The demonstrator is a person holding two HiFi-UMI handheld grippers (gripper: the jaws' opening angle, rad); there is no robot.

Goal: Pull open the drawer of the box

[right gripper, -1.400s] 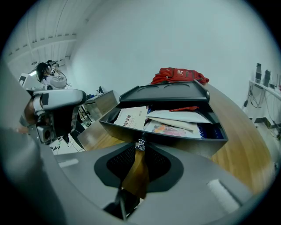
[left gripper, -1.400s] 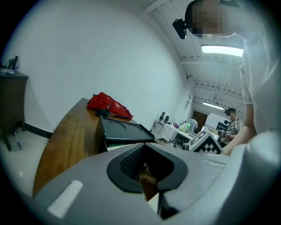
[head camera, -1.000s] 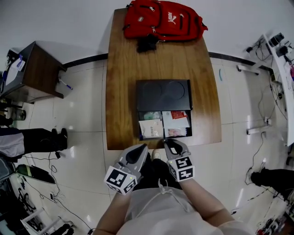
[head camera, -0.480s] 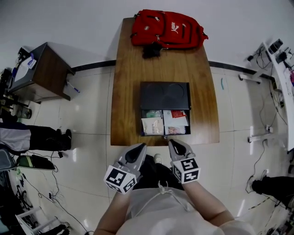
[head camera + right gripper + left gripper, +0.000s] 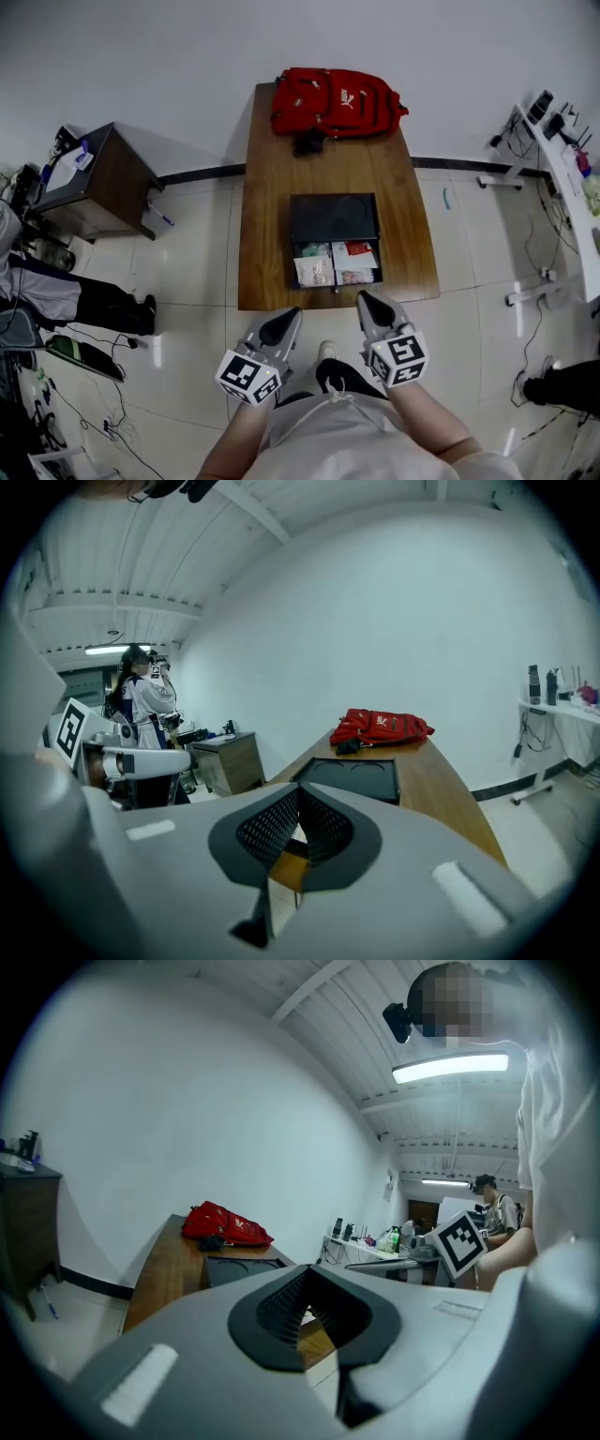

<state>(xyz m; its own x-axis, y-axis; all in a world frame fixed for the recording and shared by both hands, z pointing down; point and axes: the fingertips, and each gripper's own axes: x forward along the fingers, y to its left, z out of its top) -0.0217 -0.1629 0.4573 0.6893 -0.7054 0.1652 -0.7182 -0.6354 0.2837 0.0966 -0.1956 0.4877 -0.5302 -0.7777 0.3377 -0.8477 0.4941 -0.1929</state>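
Note:
A black box (image 5: 335, 217) lies on the wooden table (image 5: 267, 216). Its drawer (image 5: 337, 263) stands pulled out toward the table's near edge, showing packets and papers inside. My left gripper (image 5: 283, 325) and right gripper (image 5: 369, 308) hang off the table's near edge, over the floor, both shut and holding nothing. The box top (image 5: 239, 1266) shows in the left gripper view beyond the shut jaws. The same box (image 5: 352, 776) shows in the right gripper view, past that gripper's shut jaws.
A red backpack (image 5: 337, 100) lies at the table's far end against the wall. A brown side cabinet (image 5: 98, 183) stands left of the table. A person's legs (image 5: 75, 298) are at the left edge. Cables and desks line the right side.
Both grippers have drawn back from the drawer's front and away from the table. The view has risen and pulled back, so the table looks smaller. The drawer stays out.

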